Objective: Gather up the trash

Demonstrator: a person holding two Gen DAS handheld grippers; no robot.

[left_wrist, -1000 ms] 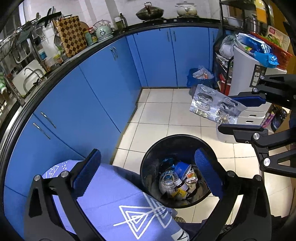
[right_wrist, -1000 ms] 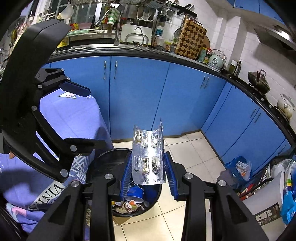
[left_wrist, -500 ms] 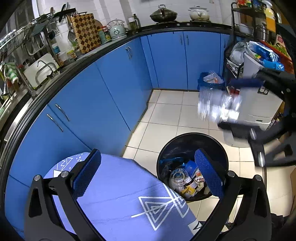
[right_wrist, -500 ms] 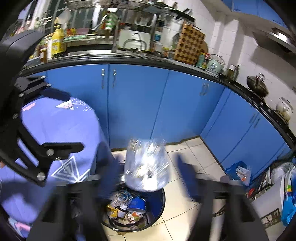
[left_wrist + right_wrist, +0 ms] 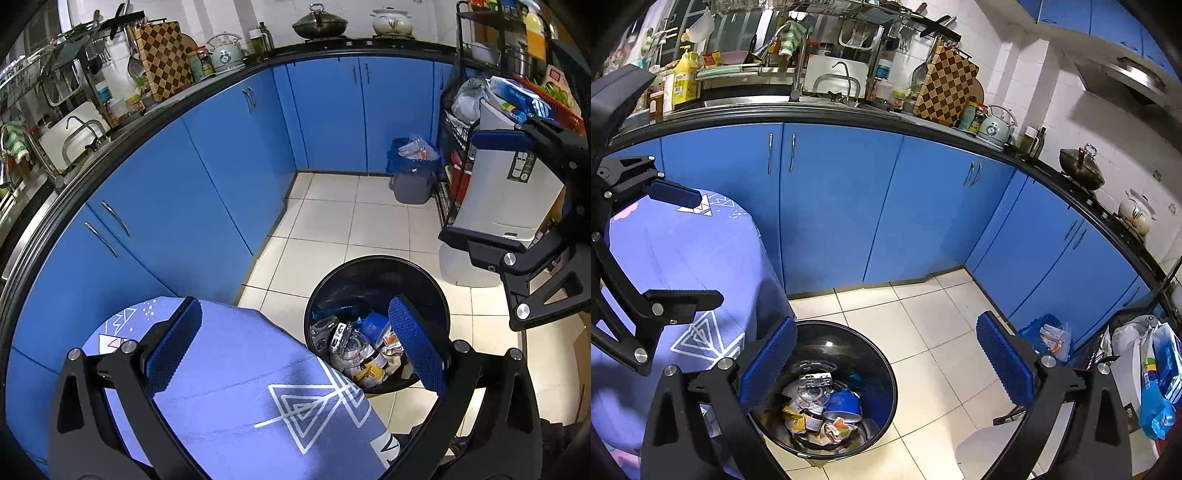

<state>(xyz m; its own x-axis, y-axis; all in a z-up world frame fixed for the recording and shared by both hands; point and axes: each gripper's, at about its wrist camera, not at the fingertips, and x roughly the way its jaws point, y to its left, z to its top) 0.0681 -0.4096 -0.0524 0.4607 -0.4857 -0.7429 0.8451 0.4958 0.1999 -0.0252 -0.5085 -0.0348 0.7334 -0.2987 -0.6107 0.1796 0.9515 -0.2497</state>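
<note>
A: What encloses the room?
B: Blue cabinets (image 5: pixel 834 206) under a black countertop (image 5: pixel 849 112), white wall tiles (image 5: pixel 1030 74) above.
A: And below?
B: A pale tiled floor (image 5: pixel 354 229); a wire rack (image 5: pixel 448 184) stands at one side.

Blue cabinets (image 5: pixel 831 206) run under a black worktop (image 5: pixel 849 112). Checkered cutting board (image 5: pixel 945 88) leans against white wall tiles; pale green kettle (image 5: pixel 995 127) just beside it. Lidded wok (image 5: pixel 1080 168) and white pot (image 5: pixel 1137 212) further along. Purple patterned tablecloth (image 5: pixel 236 380) in foreground; floor tiled white (image 5: pixel 332 221)
</note>
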